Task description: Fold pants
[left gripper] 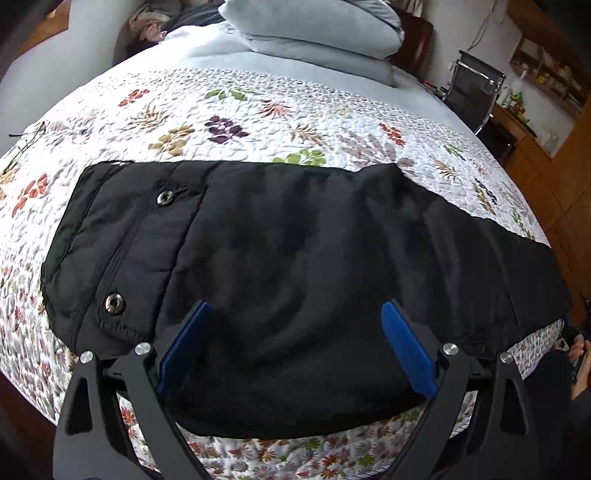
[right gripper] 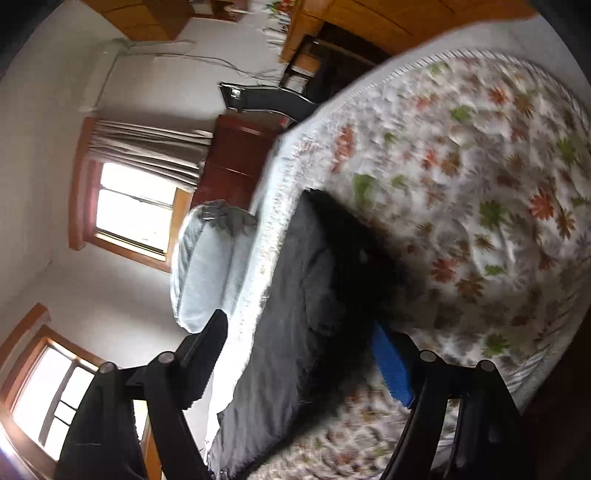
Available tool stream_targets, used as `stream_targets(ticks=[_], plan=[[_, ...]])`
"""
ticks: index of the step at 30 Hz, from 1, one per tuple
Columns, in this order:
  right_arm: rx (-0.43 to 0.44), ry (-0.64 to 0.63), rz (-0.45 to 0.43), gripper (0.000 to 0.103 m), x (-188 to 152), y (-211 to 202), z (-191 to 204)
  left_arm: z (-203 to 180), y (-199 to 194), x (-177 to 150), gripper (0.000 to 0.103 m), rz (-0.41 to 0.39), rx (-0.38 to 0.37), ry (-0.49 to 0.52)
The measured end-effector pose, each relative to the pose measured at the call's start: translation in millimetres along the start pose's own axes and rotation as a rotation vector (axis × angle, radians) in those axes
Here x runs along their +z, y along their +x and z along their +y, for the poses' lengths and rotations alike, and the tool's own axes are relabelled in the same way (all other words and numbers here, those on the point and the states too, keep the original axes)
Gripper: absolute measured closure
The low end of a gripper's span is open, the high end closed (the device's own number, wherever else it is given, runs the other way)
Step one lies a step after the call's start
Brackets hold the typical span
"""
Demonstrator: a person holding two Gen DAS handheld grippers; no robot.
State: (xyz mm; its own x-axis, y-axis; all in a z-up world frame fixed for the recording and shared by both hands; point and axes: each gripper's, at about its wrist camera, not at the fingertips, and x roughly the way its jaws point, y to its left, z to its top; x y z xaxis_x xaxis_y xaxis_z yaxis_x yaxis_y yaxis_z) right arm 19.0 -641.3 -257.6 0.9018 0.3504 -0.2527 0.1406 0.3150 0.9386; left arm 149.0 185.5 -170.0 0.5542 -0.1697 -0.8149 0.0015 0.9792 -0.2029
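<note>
Black padded pants (left gripper: 295,258) lie flat on a floral quilt (left gripper: 258,110) covering the bed, their long axis running left to right across the left wrist view, with the waistband end and its two metal snaps (left gripper: 115,302) to the left and the legs trailing off to the right. Directly ahead of the left gripper (left gripper: 295,332) is the near long edge of the cloth; its blue-padded fingers (left gripper: 406,350) stand wide apart with the fabric between them, not yet pinched. In the right wrist view, tilted and blurred, the right gripper (right gripper: 295,350) also stands spread, straddling the leg end of the pants (right gripper: 295,314), which stretch away from it. Both grippers sit close over the near edge, the left one nearer the waist, so the coming fold looks likely to begin from that edge. Pale blue pillows (left gripper: 314,33) are stacked at the head of the bed; a black chair (left gripper: 476,88), wooden shelves (left gripper: 546,70), and curtained windows (right gripper: 133,206) fill the room beyond
</note>
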Motion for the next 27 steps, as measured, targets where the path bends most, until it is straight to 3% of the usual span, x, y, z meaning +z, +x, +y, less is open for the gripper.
stream_targets(ticks=[8, 12, 15, 17, 18, 22, 27], plan=[[0.058, -0.032, 0.044, 0.026, -1.2, 22.1, 6.7, 5.1, 4.0, -3.2, 0.01, 0.023, 0.021, 0.003], [0.046, 0.0, 0.037, 0.04, -1.3, 24.9, -6.4, 7.8, 2.8, -0.4, 0.01, 0.021, 0.018, -0.019], [0.05, -0.007, 0.046, 0.04, -3.0, 21.8, -5.6, 10.9, 1.0, 0.3, 0.01, 0.013, 0.014, -0.03], [0.02, -0.025, 0.05, 0.066, -1.7, 20.3, -4.1, 12.9, 1.4, 0.3, 0.01, 0.014, 0.012, -0.037], [0.007, -0.039, 0.054, 0.086, 1.2, 21.7, 0.3, 13.1, 1.1, 0.6, 0.01, 0.013, 0.01, -0.038], [-0.037, -0.112, 0.055, 0.091, 5.0, 25.3, 36.0, 13.6, -3.7, 0.8, 0.01, -0.002, 0.003, -0.046], [-0.049, -0.275, 0.059, 0.091, -0.4, 25.4, 114.5, 16.6, -11.4, 0.7, 0.01, -0.024, -0.005, -0.052]])
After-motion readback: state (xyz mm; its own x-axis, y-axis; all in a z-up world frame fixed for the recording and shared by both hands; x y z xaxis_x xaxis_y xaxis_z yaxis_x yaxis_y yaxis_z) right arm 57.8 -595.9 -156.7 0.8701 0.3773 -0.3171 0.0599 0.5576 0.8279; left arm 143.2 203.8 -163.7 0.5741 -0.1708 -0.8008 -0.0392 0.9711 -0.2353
